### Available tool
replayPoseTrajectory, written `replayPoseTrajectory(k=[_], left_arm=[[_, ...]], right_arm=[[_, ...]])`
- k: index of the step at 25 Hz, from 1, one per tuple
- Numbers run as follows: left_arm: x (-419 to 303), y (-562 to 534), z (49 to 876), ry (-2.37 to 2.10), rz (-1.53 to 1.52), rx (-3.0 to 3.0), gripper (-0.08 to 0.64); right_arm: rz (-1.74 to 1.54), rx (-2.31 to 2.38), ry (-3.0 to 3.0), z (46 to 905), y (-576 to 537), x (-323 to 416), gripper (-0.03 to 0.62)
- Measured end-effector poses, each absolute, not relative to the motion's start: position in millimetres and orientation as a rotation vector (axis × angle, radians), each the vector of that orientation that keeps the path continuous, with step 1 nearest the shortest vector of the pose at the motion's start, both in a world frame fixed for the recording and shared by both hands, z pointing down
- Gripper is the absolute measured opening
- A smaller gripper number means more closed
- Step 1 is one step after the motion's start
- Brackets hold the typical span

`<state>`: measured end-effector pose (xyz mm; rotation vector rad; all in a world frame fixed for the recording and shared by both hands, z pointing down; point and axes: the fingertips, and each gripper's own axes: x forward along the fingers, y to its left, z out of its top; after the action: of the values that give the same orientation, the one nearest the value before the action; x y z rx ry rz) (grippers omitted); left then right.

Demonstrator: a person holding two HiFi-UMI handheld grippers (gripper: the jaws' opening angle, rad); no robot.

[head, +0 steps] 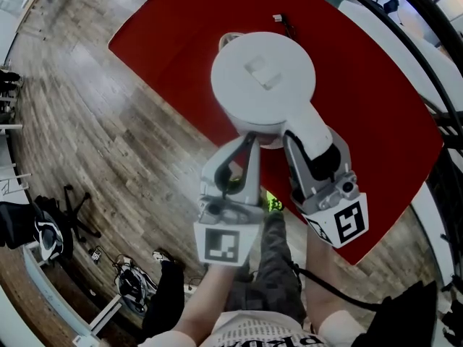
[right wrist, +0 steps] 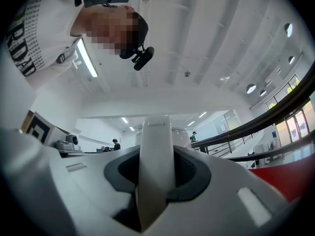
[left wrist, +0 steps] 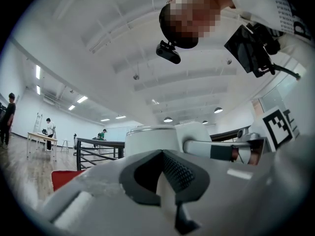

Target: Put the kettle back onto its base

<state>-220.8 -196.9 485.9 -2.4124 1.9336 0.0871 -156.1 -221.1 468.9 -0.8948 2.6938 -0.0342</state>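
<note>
A white kettle (head: 264, 78) with a flat round lid hangs above the red table (head: 173, 35), seen from the top in the head view. My right gripper (head: 312, 142) is shut on its white handle (right wrist: 156, 151), which runs straight up between the dark pads in the right gripper view. Just left of the handle, my left gripper (head: 250, 142) points at the lower side of the kettle body (left wrist: 147, 139); its fingers meet at the tips and nothing shows between them. A small white lip (head: 230, 40) pokes out at the kettle's far left. No base is visible; the kettle hides the table under it.
A small dark and white item (head: 279, 19) lies on the table beyond the kettle. Wooden floor (head: 108, 136) lies left of the table, with an office chair (head: 69, 208) and bags. My legs and shoes (head: 271, 204) stand at the table's near edge. A railing (right wrist: 275, 114) runs on the right.
</note>
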Motion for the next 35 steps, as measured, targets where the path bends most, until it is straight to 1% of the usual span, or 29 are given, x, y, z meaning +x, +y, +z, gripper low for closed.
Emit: replayPoseTrajectory(k=[13, 17, 26, 35], left_arm=[[-228, -194, 487, 1.916, 0.099, -2.440, 0.003], [-231, -195, 489, 1.936, 0.112, -2.430, 0.003], [-225, -191, 493, 1.976, 0.106, -2.421, 0.001], [-232, -184, 491, 1.935, 0.107, -2.445, 0.001]], right_arm=[[0.018, -0.898, 2.718, 479, -217, -143, 0.118], [-0.021, -0.878, 2.699, 472, -214, -150, 0.118], [0.049, -0.897, 2.761, 481, -210, -150, 0.118], [-0.024, -0.891, 2.764, 482, -214, -149, 0.119]])
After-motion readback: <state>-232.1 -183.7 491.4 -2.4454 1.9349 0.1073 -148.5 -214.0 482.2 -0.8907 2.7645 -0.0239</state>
